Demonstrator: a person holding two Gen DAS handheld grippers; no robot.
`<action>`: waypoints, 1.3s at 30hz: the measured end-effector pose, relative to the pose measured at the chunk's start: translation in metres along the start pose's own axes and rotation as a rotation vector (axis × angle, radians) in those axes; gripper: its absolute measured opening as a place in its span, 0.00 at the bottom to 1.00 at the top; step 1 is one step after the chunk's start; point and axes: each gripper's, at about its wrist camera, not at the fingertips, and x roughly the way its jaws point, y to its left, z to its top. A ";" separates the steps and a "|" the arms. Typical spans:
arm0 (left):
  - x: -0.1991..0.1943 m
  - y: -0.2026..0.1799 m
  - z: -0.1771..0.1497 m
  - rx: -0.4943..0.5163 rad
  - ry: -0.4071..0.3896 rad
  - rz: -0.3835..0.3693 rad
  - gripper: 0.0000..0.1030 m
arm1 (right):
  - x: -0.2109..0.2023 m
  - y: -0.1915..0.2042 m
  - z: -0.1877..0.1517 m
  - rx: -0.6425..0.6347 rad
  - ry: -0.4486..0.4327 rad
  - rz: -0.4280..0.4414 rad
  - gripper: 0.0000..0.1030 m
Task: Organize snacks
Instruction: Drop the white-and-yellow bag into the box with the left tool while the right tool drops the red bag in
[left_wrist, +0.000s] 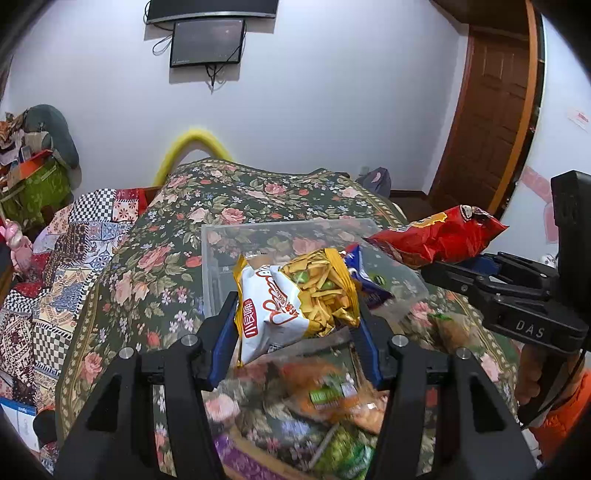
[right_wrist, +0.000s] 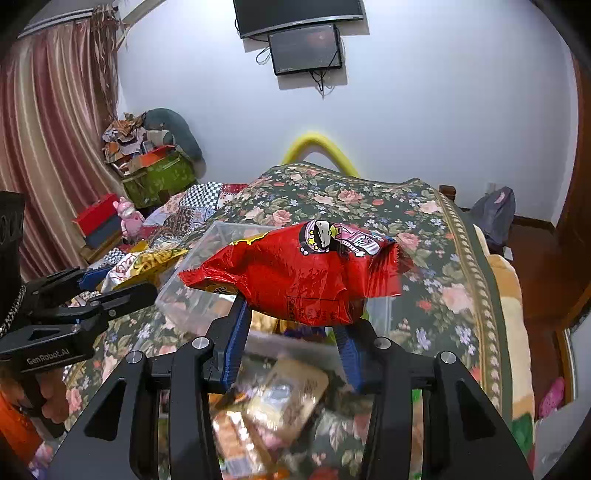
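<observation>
My left gripper (left_wrist: 297, 314) is shut on a white and yellow snack bag (left_wrist: 291, 299), held above the floral bedspread just in front of a clear plastic box (left_wrist: 221, 254). My right gripper (right_wrist: 295, 314) is shut on a red snack bag (right_wrist: 299, 273), lifted over the near right side of the same clear plastic box (right_wrist: 177, 291). In the left wrist view the red snack bag (left_wrist: 436, 236) and the right gripper (left_wrist: 443, 269) sit to the right of the box. A blue snack bag (left_wrist: 364, 273) lies in the box behind the white bag.
Several loose snack packets (left_wrist: 332, 398) lie blurred on the bedspread below both grippers. The floral bedspread (right_wrist: 424, 258) covers the bed. A patchwork quilt (left_wrist: 55, 266) lies left. A brown door (left_wrist: 495, 122) stands right; a monitor (left_wrist: 207, 42) hangs on the wall.
</observation>
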 end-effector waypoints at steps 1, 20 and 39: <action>0.004 0.001 0.002 -0.002 0.003 0.004 0.55 | 0.005 0.000 0.003 -0.002 0.004 0.002 0.40; 0.091 0.029 0.008 -0.035 0.116 0.058 0.55 | 0.093 0.000 0.019 -0.014 0.146 -0.007 0.40; 0.060 0.026 0.005 -0.047 0.104 0.033 0.66 | 0.053 -0.004 0.016 -0.049 0.113 0.002 0.48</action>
